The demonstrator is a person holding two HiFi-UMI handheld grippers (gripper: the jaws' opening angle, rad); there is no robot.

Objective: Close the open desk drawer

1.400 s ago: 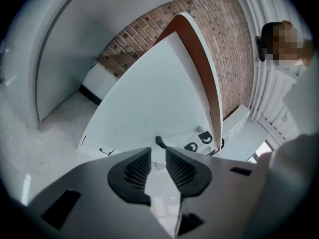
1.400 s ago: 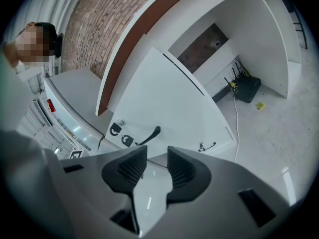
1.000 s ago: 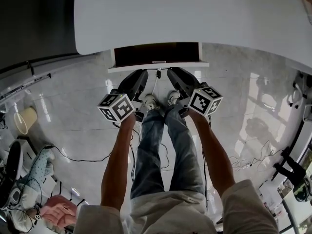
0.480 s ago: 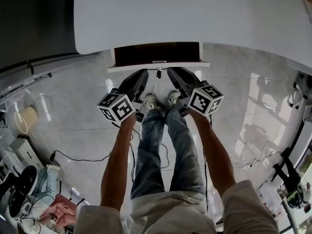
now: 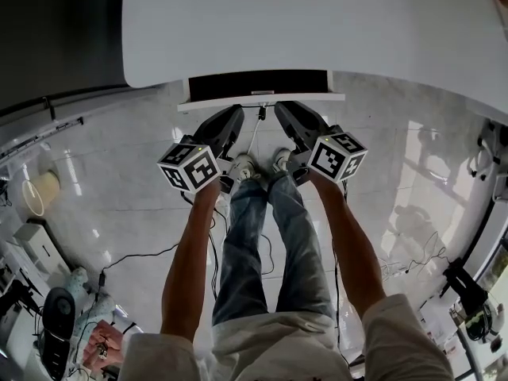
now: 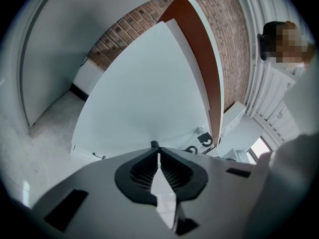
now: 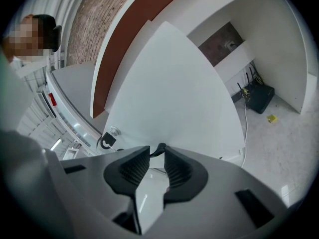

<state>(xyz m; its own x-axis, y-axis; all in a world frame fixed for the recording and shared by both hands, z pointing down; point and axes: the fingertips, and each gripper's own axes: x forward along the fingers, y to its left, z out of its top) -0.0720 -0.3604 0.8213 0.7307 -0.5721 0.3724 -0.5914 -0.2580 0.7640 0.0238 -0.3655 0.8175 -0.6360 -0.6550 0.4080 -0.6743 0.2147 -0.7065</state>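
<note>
The white desk point(image 5: 317, 22) fills the top of the head view. Its drawer stands a little open: a dark slot point(image 5: 262, 85) shows behind the white drawer front point(image 5: 317, 97). My left gripper point(image 5: 235, 111) is at the front's lower edge, left of centre, its tips meeting. My right gripper point(image 5: 281, 106) is at the same edge, right of centre. Its jaws have just been closing and a gap remains between them. In the right gripper view a small dark piece point(image 7: 158, 149) sits at the tips of the right gripper point(image 7: 157, 156); I cannot tell whether they touch it. The drawer front point(image 6: 144, 93) fills the left gripper view beyond the left gripper point(image 6: 157, 151).
My legs and shoes point(image 5: 242, 167) stand on the glossy tiled floor right below the drawer. Cables point(image 5: 135, 254) trail over the floor at left. A black box point(image 7: 259, 97) sits on the floor under the desk. A person point(image 5: 99, 344) is at the lower left.
The drawer front has slid further in under the desk and the dark slot is narrower. Both grippers have followed it a little forward.
</note>
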